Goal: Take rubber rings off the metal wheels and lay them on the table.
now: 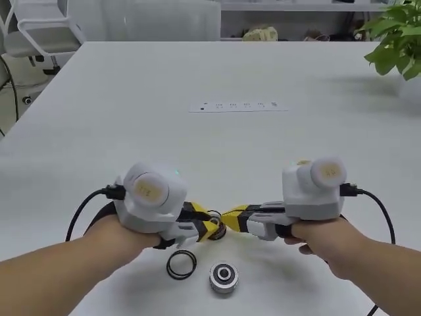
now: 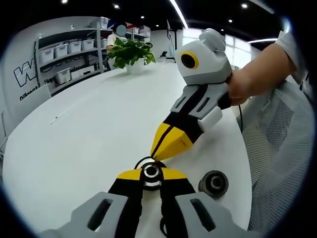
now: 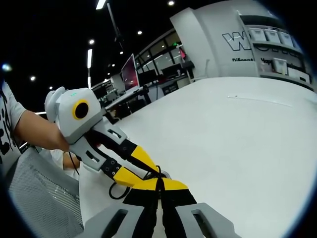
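So closest to the person, a bare silver metal wheel (image 1: 223,276) sits on the white counter (image 1: 197,151). Just beside it lies a loose black rubber ring (image 1: 168,264), so one wheel looks already done.

Right behind those, both grippers meet tip to tip, low over the counter. The left gripper (image 2: 151,174) is clamped on a second small silver metal wheel (image 2: 151,170), one jaw on either side of it. That wheel has its fitted black rubber band (image 2: 141,162) on. The right gripper (image 2: 156,153) comes in from the opposite side with its jaws closed tight together, tips right at the rim of the band. It seems to have the rubber pinched, though it's too small for me to swear to it.

My read: we're mid-peel on wheel number two. Next move probably calls for the left side to hold firm while the right pulls the band up and over the rim, then sets it down by the loose one. Rubber will stretch and could snap back or slip, so slow and steady.

Further out the counter has a white inset socket panel (image 1: 238,106), and at the far side there's a green leafy plant (image 1: 398,39) and a white chair (image 1: 39,29).
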